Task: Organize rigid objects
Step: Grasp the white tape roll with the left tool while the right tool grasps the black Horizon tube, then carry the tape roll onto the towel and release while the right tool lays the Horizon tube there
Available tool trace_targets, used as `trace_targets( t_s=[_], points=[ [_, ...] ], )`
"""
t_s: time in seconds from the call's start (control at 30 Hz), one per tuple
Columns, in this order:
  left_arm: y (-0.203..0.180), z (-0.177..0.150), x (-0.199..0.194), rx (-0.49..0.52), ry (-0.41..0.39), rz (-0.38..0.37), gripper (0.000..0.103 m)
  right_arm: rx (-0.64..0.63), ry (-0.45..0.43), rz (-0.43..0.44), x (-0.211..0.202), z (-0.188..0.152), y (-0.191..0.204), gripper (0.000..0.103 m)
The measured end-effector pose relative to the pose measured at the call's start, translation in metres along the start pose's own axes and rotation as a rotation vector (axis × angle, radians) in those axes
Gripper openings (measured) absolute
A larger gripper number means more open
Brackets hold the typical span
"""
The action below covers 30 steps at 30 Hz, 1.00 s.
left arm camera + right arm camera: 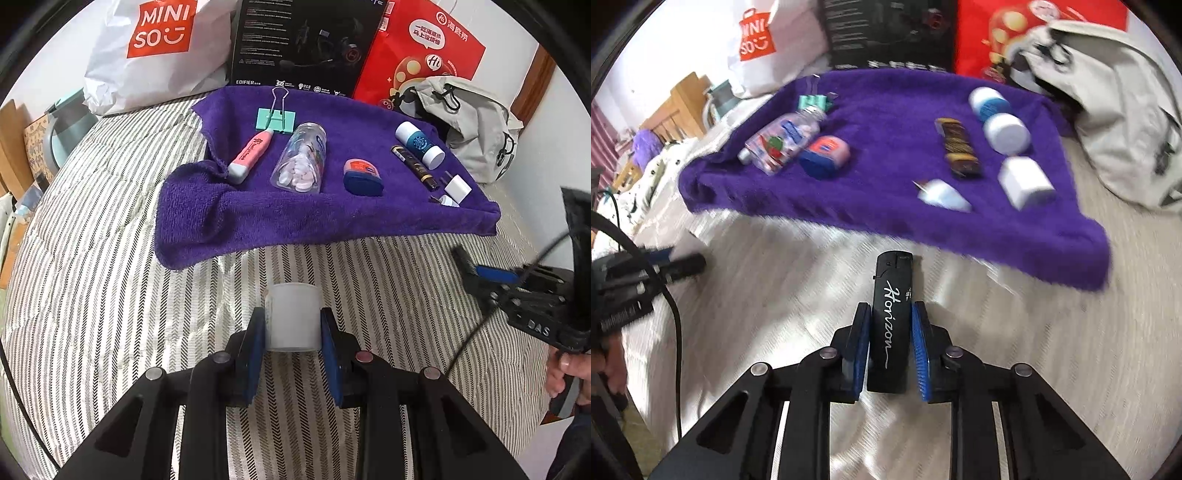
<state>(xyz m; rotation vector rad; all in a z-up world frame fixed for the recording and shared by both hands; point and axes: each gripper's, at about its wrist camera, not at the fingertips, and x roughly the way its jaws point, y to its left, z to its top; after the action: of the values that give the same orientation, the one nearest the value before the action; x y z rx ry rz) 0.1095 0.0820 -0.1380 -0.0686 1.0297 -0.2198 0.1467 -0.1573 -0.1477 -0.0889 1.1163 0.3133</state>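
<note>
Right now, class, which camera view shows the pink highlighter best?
The left wrist view: the pink highlighter lies sharp and whole on the purple towel. In the blurred right wrist view I cannot make it out.

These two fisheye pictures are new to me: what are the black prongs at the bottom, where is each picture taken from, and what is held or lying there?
The prongs are hand-held grasping tools, one per hand, each carrying its own camera looking along its fingers. No robot arm is involved.

The left tool grips a white cap. The right tool grips a black lighter; its picture is motion-blurred.

Both point over a striped bed at a purple towel. On the towel lie a binder clip, a pink marker, a pill bottle, a small blue tin, a dark tube, a white and blue bottle and a white cube. Bags stand behind.
</note>
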Motion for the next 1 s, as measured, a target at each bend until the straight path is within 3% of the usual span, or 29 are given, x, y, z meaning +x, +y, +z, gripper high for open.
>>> trace_targets(
  t_s=[0.23,0.43,0.63,1.0],
  points=[
    [-0.007,-0.001,0.004,0.021,0.011,-0.003,0.027,-0.005,0.035,-0.056,-0.018,-0.035,-0.023,0.023],
    [-0.013,0.000,0.007,0.053,0.007,0.026,0.027,-0.033,0.015,-0.094,-0.018,-0.037,-0.017,0.023],
    [-0.015,0.000,0.008,0.071,0.013,0.045,0.027,-0.031,-0.001,-0.065,-0.018,-0.038,-0.022,0.023],
    [-0.012,0.008,-0.018,0.034,-0.010,0.000,0.027,-0.004,-0.008,0.023,-0.036,-0.039,-0.032,0.022]
  ],
)
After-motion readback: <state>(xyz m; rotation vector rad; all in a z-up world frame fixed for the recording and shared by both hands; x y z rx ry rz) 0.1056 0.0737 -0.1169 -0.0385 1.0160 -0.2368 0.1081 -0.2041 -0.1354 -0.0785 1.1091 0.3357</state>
